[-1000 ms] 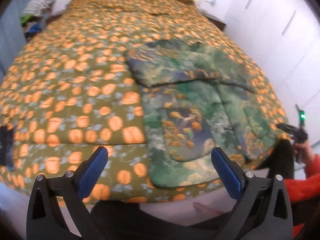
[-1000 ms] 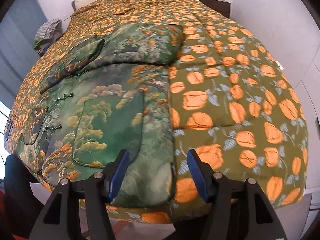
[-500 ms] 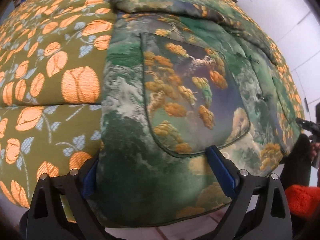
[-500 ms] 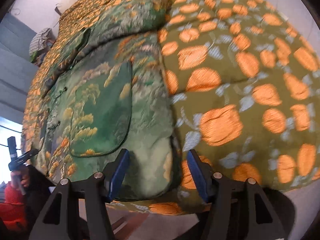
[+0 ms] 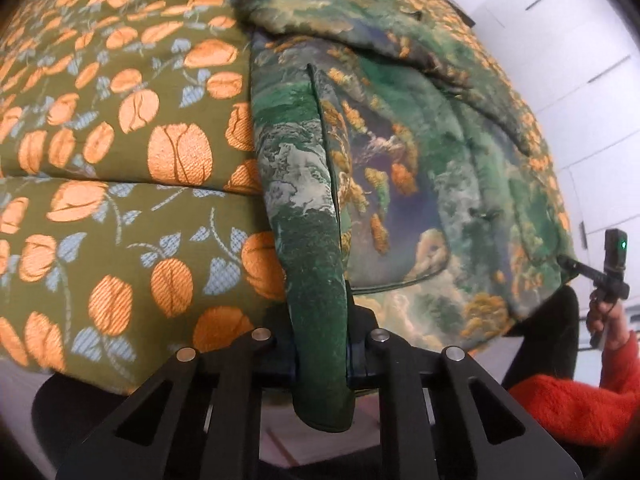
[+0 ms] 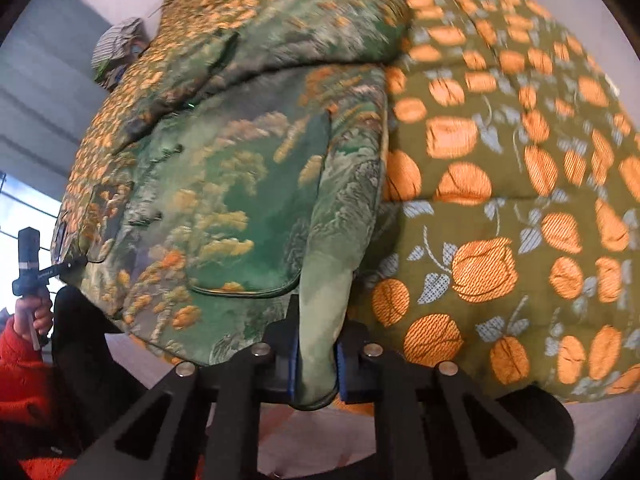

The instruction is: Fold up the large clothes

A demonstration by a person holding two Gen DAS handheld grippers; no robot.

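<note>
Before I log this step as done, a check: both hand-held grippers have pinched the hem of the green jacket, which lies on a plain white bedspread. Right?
Not quite. The bedspread is olive with orange flowers, not plain white, as the left wrist view shows. The rest holds: the left hand-held gripper and the right hand-held gripper are each shut on the hem of the green jacket.

One green padded jacket [image 5: 400, 184] lies on one bed, which is covered by one olive quilt [image 5: 120, 152] patterned with orange flowers. The jacket shows two patch pockets [image 6: 260, 216], one per front panel. Two grippers are in use, the left gripper [image 5: 320, 344] and the right gripper [image 6: 316, 360], each with two fingers. One pile of clothes [image 6: 120, 48] sits beyond the bed. Two red sleeves [image 5: 576, 404] are visible.
</note>
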